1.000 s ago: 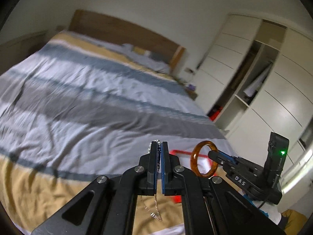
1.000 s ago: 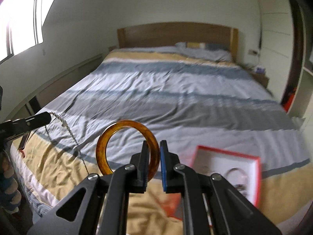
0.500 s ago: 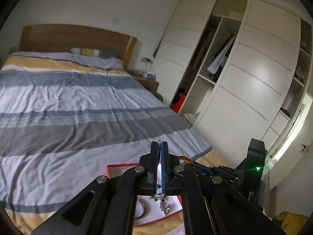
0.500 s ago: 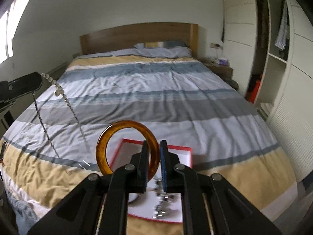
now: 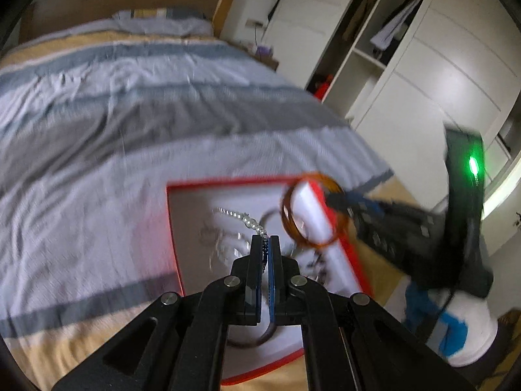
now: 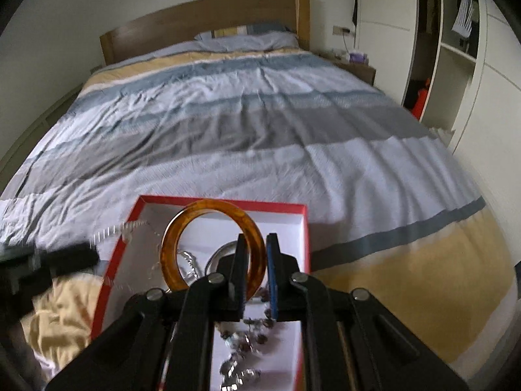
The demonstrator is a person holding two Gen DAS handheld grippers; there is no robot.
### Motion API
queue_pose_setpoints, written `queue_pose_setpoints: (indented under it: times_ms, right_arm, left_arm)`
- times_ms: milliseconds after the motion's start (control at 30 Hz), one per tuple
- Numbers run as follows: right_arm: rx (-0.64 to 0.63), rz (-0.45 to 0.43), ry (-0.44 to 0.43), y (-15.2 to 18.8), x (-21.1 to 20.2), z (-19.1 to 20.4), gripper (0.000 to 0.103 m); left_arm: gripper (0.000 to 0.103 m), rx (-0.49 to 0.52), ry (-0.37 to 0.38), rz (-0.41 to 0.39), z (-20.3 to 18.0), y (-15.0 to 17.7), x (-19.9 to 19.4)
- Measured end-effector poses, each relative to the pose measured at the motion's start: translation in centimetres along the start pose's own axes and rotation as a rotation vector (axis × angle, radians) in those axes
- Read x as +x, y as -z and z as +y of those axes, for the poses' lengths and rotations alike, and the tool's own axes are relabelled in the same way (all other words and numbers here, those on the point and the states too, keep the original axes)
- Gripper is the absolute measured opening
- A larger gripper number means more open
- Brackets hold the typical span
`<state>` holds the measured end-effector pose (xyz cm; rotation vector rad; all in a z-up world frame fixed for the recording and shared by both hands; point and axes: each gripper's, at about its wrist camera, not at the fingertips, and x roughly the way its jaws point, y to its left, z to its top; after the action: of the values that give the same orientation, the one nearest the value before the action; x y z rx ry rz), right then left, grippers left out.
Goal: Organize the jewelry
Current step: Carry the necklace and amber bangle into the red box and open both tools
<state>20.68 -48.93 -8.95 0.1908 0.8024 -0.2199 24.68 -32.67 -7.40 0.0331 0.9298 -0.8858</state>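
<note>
A red-rimmed white jewelry box [image 5: 176, 228] [image 6: 304, 228] lies on the bed's near end, with several silver and dark pieces inside. My left gripper [image 5: 266, 244] is shut on a silver bead chain [image 5: 242, 216] that trails over the box. My right gripper [image 6: 255, 244] is shut on an amber bangle [image 6: 182, 224], held upright above the box. The bangle [image 5: 294, 228] and right gripper [image 5: 338, 200] also show in the left wrist view, over the box's right edge. The left gripper [image 6: 88, 254] and chain [image 6: 130, 226] appear blurred at the box's left edge in the right wrist view.
The striped duvet [image 6: 260, 123] covers the bed up to a wooden headboard [image 6: 202, 22]. A white wardrobe with open shelves [image 5: 390, 49] stands to the right. A nightstand [image 6: 358, 65] sits beside the headboard.
Both grippers have tilted down and come closer to the red box. The chain has swung from beside the box to over it. The bangle now hangs right above the box.
</note>
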Motion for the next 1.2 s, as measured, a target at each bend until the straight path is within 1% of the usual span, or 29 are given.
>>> queue_pose_setpoints:
  times_ms: [100,333,500,733,800,833,867,900,933,967,1100,1200]
  right_arm:
    - [0.001,0.026,0.003,0.2,1.9,0.5,0.010]
    - [0.010,0.081,0.009,0.6,5.8,0.7,0.010]
    - [0.029,0.096,0.013,0.6,6.8,0.3,0.010]
    - [0.038,0.111,0.041,0.5,7.3,0.2,0.012]
    - [0.044,0.111,0.042,0.5,7.2,0.1,0.012]
    - [0.044,0.109,0.045,0.5,7.1,0.0,0.014]
    - [0.044,0.106,0.047,0.5,6.9,0.0,0.017]
    - [0.046,0.103,0.049,0.5,6.7,-0.1,0.021]
    - [0.048,0.099,0.052,0.4,6.4,-0.1,0.028]
    - [0.049,0.094,0.053,0.4,6.1,-0.2,0.030]
    - [0.059,0.073,0.053,0.4,4.3,-0.4,0.030]
    - [0.076,0.049,0.042,0.5,2.2,-0.4,0.030]
  left_arm:
    - [0.002,0.020,0.010,0.038,0.1,1.5,1.4]
    - [0.002,0.027,0.044,0.106,0.2,4.2,3.6]
    - [0.003,0.035,0.046,0.136,0.4,5.5,4.5]
    - [0.004,0.047,0.025,0.140,0.3,5.8,4.2]
    - [0.010,0.039,0.016,0.137,0.4,5.5,4.2]
    - [0.023,0.033,0.010,0.135,0.4,5.4,4.1]
    - [0.033,0.024,0.001,0.130,0.6,5.4,3.9]
    - [0.034,0.019,-0.007,0.123,0.6,5.4,3.7]
    - [0.034,0.016,-0.010,0.119,0.6,5.3,3.6]
    - [0.036,0.013,-0.010,0.117,0.6,5.3,3.4]
    - [0.037,0.005,-0.020,0.096,0.3,5.2,1.7]
    - [0.042,0.000,-0.045,0.060,-0.2,5.2,-0.1]
